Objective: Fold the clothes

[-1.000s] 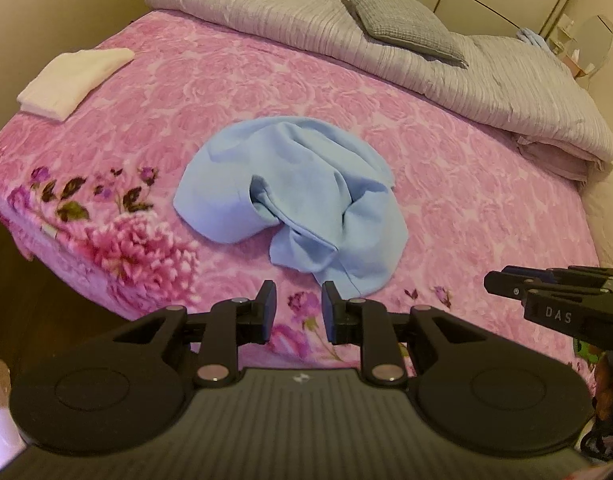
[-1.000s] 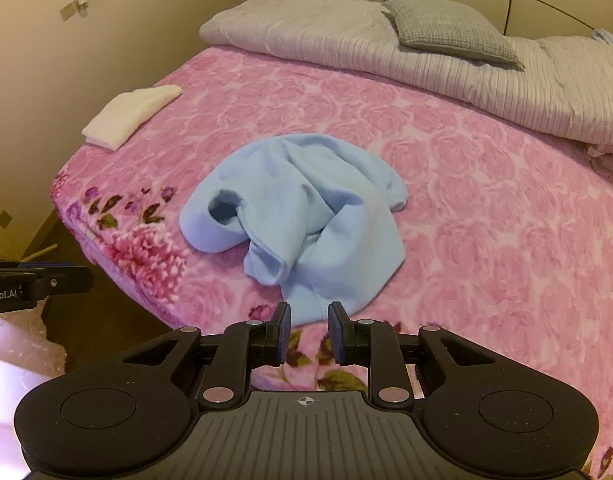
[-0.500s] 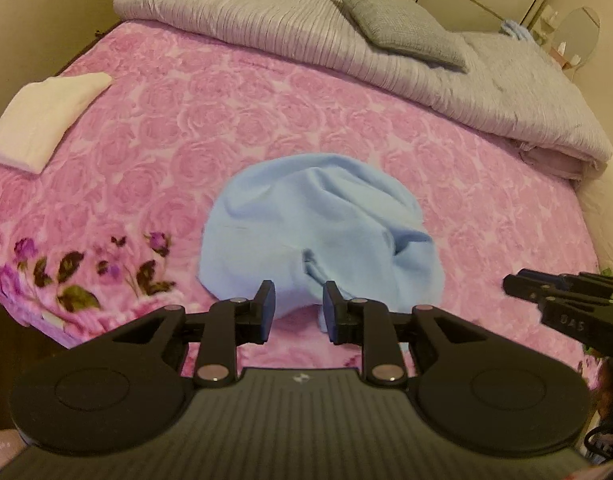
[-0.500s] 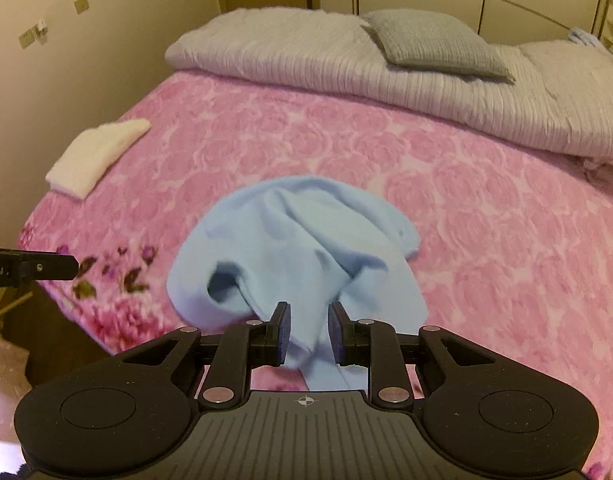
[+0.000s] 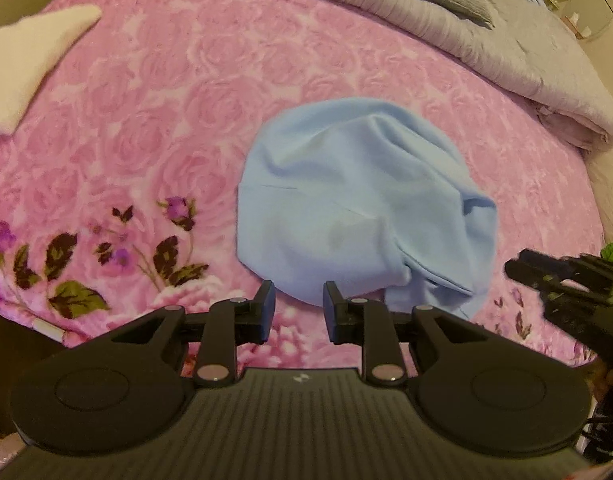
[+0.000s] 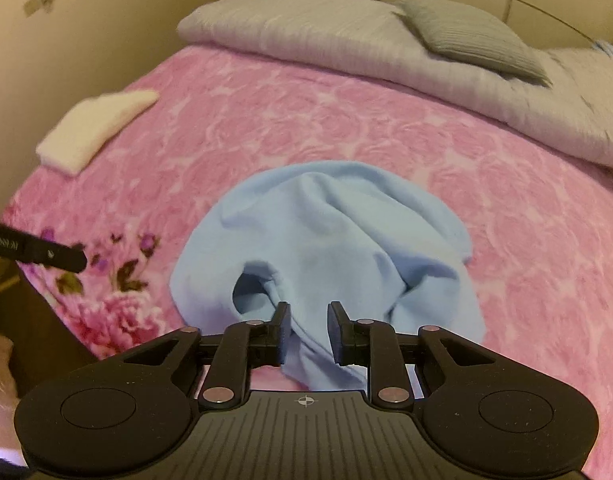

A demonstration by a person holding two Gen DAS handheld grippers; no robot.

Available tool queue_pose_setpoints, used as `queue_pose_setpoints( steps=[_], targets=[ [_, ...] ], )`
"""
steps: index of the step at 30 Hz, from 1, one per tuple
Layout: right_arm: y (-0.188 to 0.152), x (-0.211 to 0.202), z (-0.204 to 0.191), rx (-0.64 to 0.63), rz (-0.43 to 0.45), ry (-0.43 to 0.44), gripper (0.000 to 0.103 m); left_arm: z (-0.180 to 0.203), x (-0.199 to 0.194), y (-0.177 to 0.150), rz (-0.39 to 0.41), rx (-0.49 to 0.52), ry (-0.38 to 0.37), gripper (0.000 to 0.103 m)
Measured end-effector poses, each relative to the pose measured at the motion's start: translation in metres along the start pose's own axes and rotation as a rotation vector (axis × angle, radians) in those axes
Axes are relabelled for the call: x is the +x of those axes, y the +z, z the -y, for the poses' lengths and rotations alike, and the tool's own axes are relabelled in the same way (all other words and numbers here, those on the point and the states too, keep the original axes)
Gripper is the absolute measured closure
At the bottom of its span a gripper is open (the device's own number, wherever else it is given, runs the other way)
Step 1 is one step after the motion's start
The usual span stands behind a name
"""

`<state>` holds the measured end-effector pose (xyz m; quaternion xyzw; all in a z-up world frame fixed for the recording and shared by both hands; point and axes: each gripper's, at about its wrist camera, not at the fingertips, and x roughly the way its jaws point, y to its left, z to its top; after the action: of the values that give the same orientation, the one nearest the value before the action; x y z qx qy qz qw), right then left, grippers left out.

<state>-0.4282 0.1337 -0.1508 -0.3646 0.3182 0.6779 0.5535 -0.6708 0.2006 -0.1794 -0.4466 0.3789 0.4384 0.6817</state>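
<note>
Crumpled light-blue garment (image 5: 358,196) on pink bedspread (image 5: 178,92)

A bed (image 6: 526,248) fills both views, covered by a pink blanket (image 5: 194,92) with a rose pattern; near its front left corner the pattern turns to larger flowers with dark leaves (image 5: 78,300). A crumpled light blue garment (image 5: 358,208) lies on the blanket toward the front edge, bunched into a rounded heap with a sleeve-like opening (image 6: 250,294) facing forward. A folded white cloth (image 6: 94,132) sits well apart from it at the left edge. Along the far side lies a grey ribbed quilt (image 6: 306,36), rolled lengthwise, with a grey pillow (image 6: 470,36) resting on top.
</note>
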Motion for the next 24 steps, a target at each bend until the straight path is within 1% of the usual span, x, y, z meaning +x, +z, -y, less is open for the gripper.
queue_pose_setpoints(
  steps=[6, 10, 11, 12, 13, 16, 21, 22, 23, 24],
  targets=[
    [-0.010, 0.071, -0.018, -0.201, -0.022, -0.032, 0.079, -0.029, 0.040, 0.004, -0.005, -0.063, -0.017, 0.082],
    [-0.017, 0.111, -0.025, -0.279, -0.022, -0.010, 0.078, -0.049, 0.065, 0.004, 0.002, -0.122, -0.014, 0.082],
    [-0.019, 0.119, -0.027, -0.293, -0.022, 0.003, 0.071, -0.053, 0.069, 0.003, 0.000, -0.136, -0.015, 0.082],
    [-0.021, 0.125, -0.029, -0.309, -0.016, 0.012, 0.046, -0.058, 0.075, 0.001, -0.001, -0.157, -0.015, 0.082],
    [-0.022, 0.130, -0.033, -0.328, -0.004, 0.016, 0.032, -0.061, 0.079, 0.000, -0.003, -0.170, -0.014, 0.082],
    [-0.026, 0.143, -0.042, -0.435, 0.045, -0.006, 0.032, -0.068, 0.088, -0.005, -0.008, -0.199, -0.008, 0.082],
    [-0.025, 0.166, -0.047, -0.537, 0.080, -0.008, 0.033, -0.072, 0.097, -0.013, -0.018, -0.218, 0.009, 0.082],
    [-0.027, 0.171, -0.048, -0.551, 0.075, -0.002, 0.043, -0.071, 0.099, -0.014, -0.020, -0.221, 0.014, 0.082],
    [-0.028, 0.176, -0.049, -0.564, 0.070, 0.004, 0.057, -0.071, 0.100, -0.015, -0.022, -0.224, 0.019, 0.082],
    [-0.029, 0.179, -0.049, -0.565, 0.062, 0.011, 0.094, -0.069, 0.099, -0.013, -0.016, -0.222, 0.024, 0.082]
  ],
)
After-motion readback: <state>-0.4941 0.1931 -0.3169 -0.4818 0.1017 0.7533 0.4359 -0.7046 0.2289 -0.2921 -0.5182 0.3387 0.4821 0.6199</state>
